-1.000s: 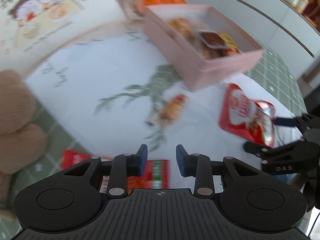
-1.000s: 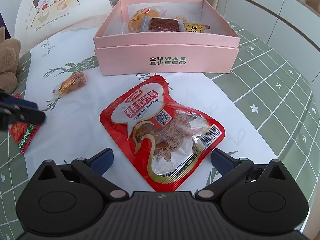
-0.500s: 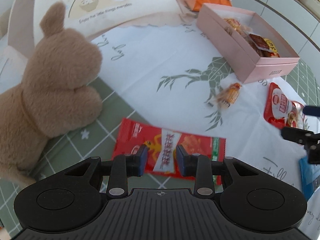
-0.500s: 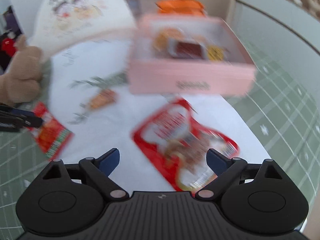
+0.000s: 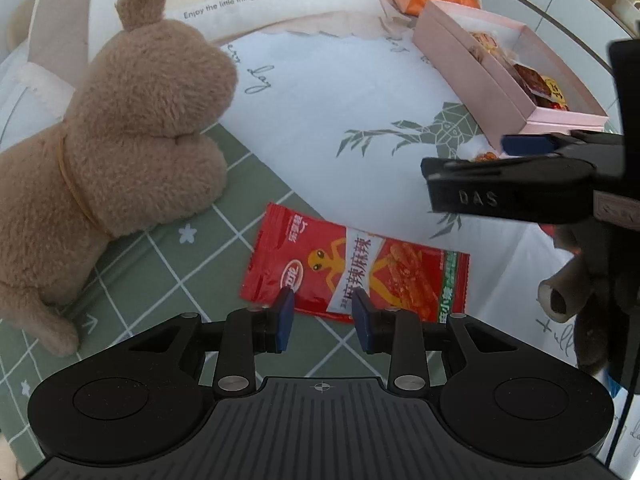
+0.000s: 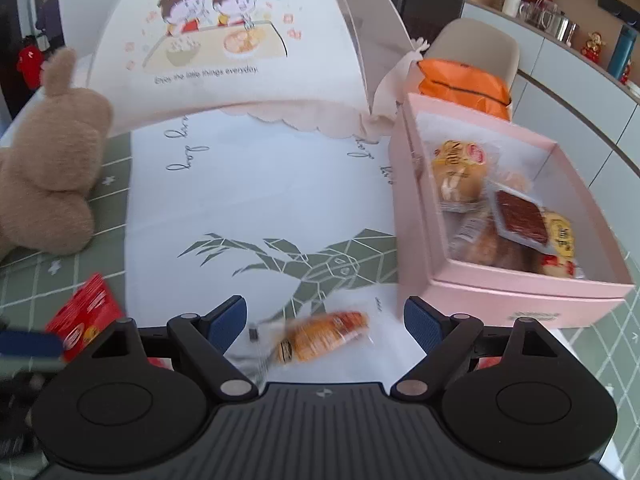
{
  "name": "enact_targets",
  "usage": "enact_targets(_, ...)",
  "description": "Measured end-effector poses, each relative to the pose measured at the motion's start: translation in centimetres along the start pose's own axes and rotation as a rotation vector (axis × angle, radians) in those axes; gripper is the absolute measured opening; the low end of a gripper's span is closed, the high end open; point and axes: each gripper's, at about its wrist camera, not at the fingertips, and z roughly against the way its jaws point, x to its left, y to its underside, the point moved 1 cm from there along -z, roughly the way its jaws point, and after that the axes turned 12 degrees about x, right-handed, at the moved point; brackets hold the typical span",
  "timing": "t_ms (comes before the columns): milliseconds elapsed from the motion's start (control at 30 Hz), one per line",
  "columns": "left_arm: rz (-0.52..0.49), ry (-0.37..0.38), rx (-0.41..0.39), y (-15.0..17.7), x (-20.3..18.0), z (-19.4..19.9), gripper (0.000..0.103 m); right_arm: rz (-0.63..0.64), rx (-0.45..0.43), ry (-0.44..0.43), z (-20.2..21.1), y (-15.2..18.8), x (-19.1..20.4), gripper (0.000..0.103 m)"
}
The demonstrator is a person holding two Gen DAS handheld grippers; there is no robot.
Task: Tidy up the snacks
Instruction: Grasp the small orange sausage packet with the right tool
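A red chilli-snack packet (image 5: 356, 268) lies flat, half on the green checked cloth and half on the white runner. My left gripper (image 5: 324, 316) hovers at its near edge, jaws partly apart, pads straddling that edge without pressing. A small orange wrapped snack (image 6: 320, 338) lies on the runner between the wide blue pads of my right gripper (image 6: 326, 320), whose jaws are closing but do not touch it. The pink box (image 6: 520, 296) at the right holds several wrapped snacks. In the left wrist view the right gripper's fingers (image 5: 508, 196) reach in over the orange snack (image 5: 486, 156).
A brown plush toy (image 5: 120, 128) sits left of the red packet. A folding food cover (image 6: 224, 40) with a cartoon print stands at the back. An orange bag (image 6: 464, 80) lies behind the pink box (image 5: 472, 68). The red packet (image 6: 86, 316) shows at the left.
My left gripper swung left from the runner to the red packet beside the plush toy. My right gripper moved from the large red pouch to the small orange snack, its jaws narrowing.
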Motion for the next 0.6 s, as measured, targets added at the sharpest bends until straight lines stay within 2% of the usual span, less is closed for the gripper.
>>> enact_targets(33, -0.001, 0.001, 0.001, 0.0, 0.0, -0.1, 0.036, -0.002, 0.009, -0.007, -0.3, -0.1, -0.1, 0.072)
enact_targets(67, -0.001, 0.003, 0.0, -0.1, 0.0, -0.1, 0.036, 0.004, 0.03, -0.016, -0.5, -0.2, -0.2, 0.049)
enact_targets(100, -0.001, 0.007, -0.002, -0.2, -0.1, -0.1, 0.036, 0.004, 0.036, -0.045, -0.3, -0.1, -0.5, 0.044)
enact_targets(133, -0.003, 0.011, -0.002, -0.3, -0.2, -0.2, 0.036, 0.003, 0.051, -0.06, -0.2, 0.0, -0.7, 0.032)
enact_targets(267, -0.025, 0.017, -0.003, -0.9, -1.2, -0.4, 0.036, 0.015, 0.092, -0.05, 0.8, 1.6, -2.1, 0.029)
enact_targets(400, -0.069, 0.031, 0.0, -1.6, -3.3, -0.7, 0.036, -0.029, 0.13, -0.077, 2.2, 4.3, -4.7, 0.028)
enact_targets(600, -0.136, 0.081, 0.015, -2.7, -7.4, -1.7, 0.037, -0.047, 0.119, -0.079, 5.8, 9.0, -7.6, 0.028)
